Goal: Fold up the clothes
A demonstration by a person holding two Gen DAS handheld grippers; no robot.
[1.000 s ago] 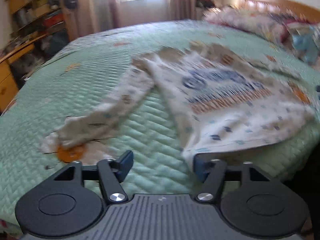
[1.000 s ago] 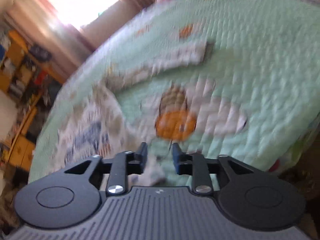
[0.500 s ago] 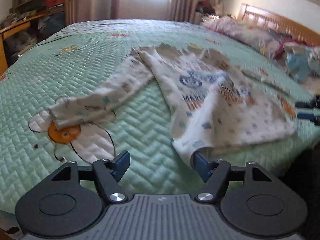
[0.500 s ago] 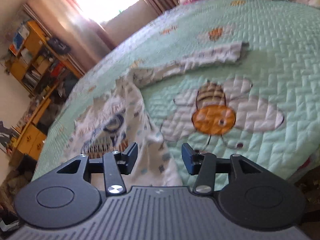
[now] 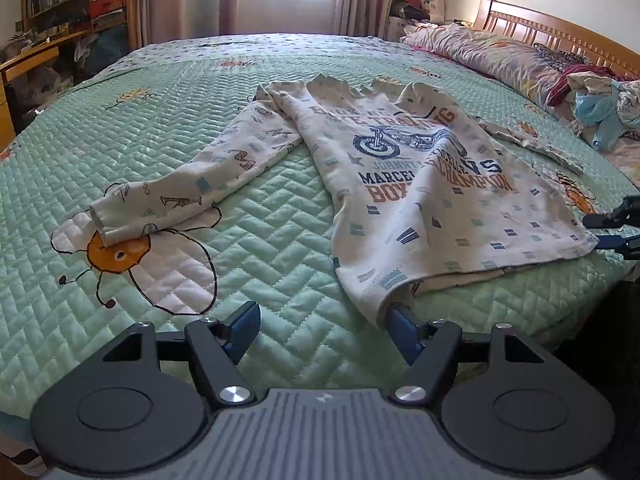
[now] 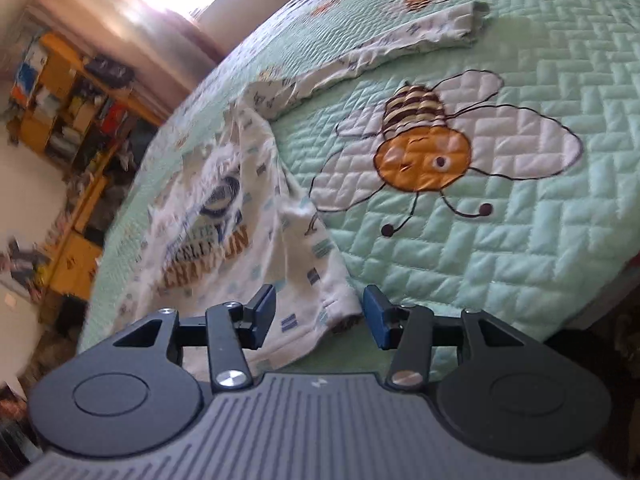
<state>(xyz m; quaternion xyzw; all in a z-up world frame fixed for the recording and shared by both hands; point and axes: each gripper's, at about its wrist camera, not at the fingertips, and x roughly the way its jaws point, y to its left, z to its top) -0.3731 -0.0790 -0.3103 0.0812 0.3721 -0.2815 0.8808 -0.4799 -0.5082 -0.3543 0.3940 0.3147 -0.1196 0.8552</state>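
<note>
A white long-sleeved printed shirt (image 5: pixel 416 184) lies spread on the green quilted bed (image 5: pixel 256 240), sleeves out to both sides. My left gripper (image 5: pixel 324 330) is open at the shirt's near hem corner, whose cloth drapes over its right finger (image 5: pixel 402 330). My right gripper (image 6: pixel 318 316) is open with the other hem corner (image 6: pixel 340 304) lying between its fingers; it also shows at the right edge of the left wrist view (image 5: pixel 616 228). The shirt's body (image 6: pixel 224 224) runs away to the left in the right wrist view.
A pillow (image 5: pixel 492 56) and a heap of clothes (image 5: pixel 600 108) lie by the wooden headboard (image 5: pixel 560 36) at right. Shelves and a desk (image 5: pixel 52 20) stand left of the bed. Bee patches (image 6: pixel 424 156) mark the quilt. The bed edge is just below both grippers.
My right gripper has opened from nearly shut and now frames the hem corner. The left gripper stayed open and the shirt settled flat; both views steadied.
</note>
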